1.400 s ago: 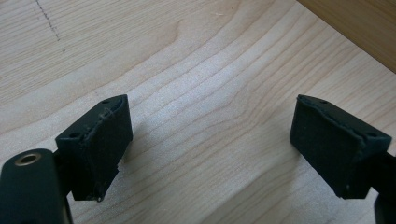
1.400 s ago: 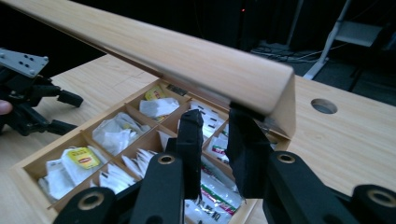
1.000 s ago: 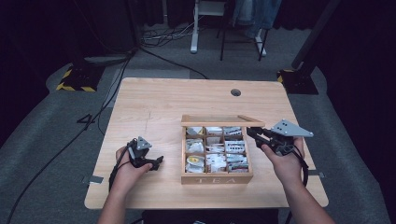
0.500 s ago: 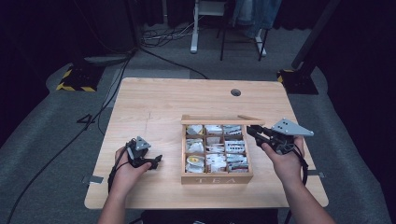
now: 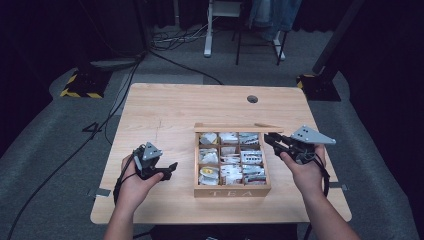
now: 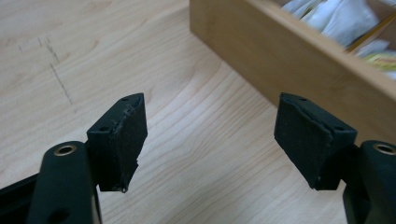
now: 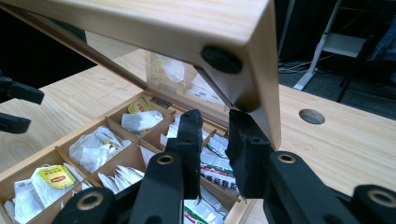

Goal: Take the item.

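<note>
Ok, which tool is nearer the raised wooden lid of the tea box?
Right. The right tool is shut on the front edge of the raised wooden lid, holding it up. The left tool hovers open beside the box's left wall, well away from the lid.

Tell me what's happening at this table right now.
A person is working a wooden tea box with a gripper in each hand. The right gripper is shut on the edge of the box's lid and holds it up, leaving the compartments of tea bags exposed. The left gripper hovers over the table beside the box's left wall, its jaws apart with nothing between them; they have just been closing a little.
</note>
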`<state>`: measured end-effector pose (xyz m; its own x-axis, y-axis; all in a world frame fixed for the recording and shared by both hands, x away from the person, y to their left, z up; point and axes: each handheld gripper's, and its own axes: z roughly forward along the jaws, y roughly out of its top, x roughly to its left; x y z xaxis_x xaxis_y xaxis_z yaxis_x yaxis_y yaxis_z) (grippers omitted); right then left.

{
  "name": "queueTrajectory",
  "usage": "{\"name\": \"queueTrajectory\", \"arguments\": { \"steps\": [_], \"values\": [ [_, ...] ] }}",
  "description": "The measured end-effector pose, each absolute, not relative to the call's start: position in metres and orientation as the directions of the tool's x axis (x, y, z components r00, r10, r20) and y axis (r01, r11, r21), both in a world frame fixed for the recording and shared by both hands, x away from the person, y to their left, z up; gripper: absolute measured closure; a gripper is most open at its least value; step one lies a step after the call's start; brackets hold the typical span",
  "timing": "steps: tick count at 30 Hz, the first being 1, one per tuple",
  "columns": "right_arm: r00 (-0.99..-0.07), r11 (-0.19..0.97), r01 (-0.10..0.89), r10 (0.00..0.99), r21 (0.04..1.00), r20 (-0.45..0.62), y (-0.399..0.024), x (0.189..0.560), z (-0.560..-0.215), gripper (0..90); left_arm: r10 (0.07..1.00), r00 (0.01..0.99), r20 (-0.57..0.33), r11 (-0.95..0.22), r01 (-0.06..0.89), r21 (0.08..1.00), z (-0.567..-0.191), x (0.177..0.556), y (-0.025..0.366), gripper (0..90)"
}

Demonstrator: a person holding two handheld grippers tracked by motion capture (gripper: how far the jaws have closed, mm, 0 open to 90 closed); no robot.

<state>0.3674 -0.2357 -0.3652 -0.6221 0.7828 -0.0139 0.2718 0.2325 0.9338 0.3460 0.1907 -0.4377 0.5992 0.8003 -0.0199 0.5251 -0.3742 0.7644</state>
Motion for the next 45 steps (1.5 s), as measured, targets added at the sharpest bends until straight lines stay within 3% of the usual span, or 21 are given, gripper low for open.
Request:
{"name": "queueTrajectory", "arguments": {
  "steps": [19, 29, 35, 45],
  "values": [
    [-0.618, 0.218, 0.259, 0.786, 0.941, -0.012, -0.238, 0.367, -0.364, 75.0, 0.643, 0.765, 0.022, -0.471, 0.373, 0.799, -0.393, 0.321, 0.113, 26.5],
    [-0.619, 0.217, 0.26, 0.785, 0.941, -0.01, -0.238, 0.367, -0.364, 74.9, 0.531, 0.847, -0.02, -0.49, 0.326, 0.808, -0.397, 0.325, 0.06, 29.0],
    [-0.62, 0.217, 0.26, 0.784, 0.941, -0.01, -0.238, 0.367, -0.365, 74.9, 0.475, 0.877, -0.069, -0.484, 0.326, 0.812, -0.402, 0.33, 0.037, 37.6],
    [-0.623, 0.218, 0.26, 0.782, 0.941, -0.009, -0.239, 0.367, -0.365, 74.8, 0.434, 0.892, -0.125, -0.484, 0.348, 0.803, -0.413, 0.343, 0.005, 42.0]
  ]
}}
